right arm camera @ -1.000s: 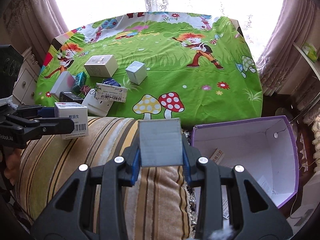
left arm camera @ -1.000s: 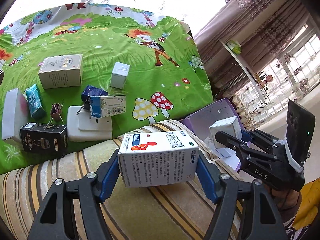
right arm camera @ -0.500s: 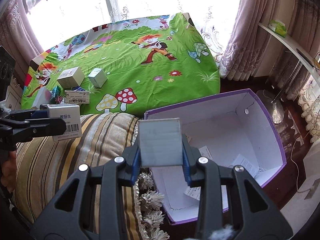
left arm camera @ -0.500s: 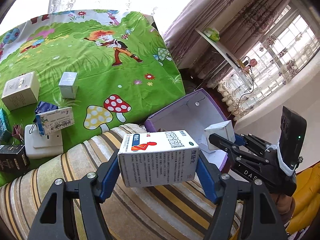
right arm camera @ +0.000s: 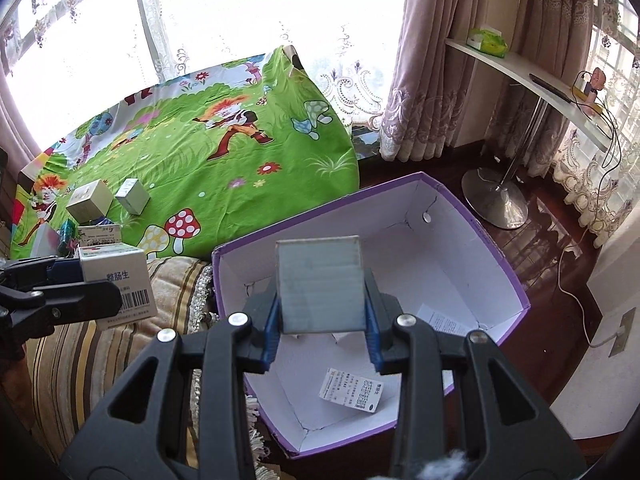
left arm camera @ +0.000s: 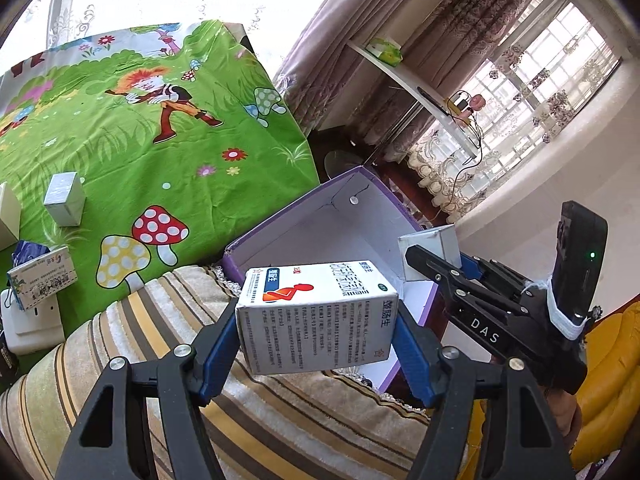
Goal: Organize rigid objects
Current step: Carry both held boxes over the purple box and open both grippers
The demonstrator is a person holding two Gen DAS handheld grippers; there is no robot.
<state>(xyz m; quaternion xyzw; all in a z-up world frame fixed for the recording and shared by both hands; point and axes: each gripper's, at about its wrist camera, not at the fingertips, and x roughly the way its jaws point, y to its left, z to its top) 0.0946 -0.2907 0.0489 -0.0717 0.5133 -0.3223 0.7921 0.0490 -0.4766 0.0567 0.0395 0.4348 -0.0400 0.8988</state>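
Note:
My left gripper (left arm camera: 316, 340) is shut on a white medicine box (left arm camera: 316, 316) with a blue and red logo, held above a striped cushion (left arm camera: 168, 380), just left of the purple storage box (left arm camera: 320, 216). It also shows in the right wrist view (right arm camera: 120, 288). My right gripper (right arm camera: 320, 320) is shut on a small grey-white box (right arm camera: 320, 284) and holds it over the open purple storage box (right arm camera: 496, 264), which is white inside with paper slips (right arm camera: 352, 390) on its bottom. The right gripper (left arm camera: 424, 258) shows in the left wrist view over the box's right side.
A table with a green cartoon cloth (right arm camera: 224, 168) carries several more small boxes (right arm camera: 134, 196) at its left. A white power strip (left arm camera: 28, 320) lies at the table's near edge. A curved shelf (right arm camera: 532, 84) and its metal stand base (right arm camera: 496, 200) are behind the storage box.
Both grippers have swung to the right with their boxes. The right gripper's small box is now over the purple box's inside; the left gripper's medicine box has come close to its left wall.

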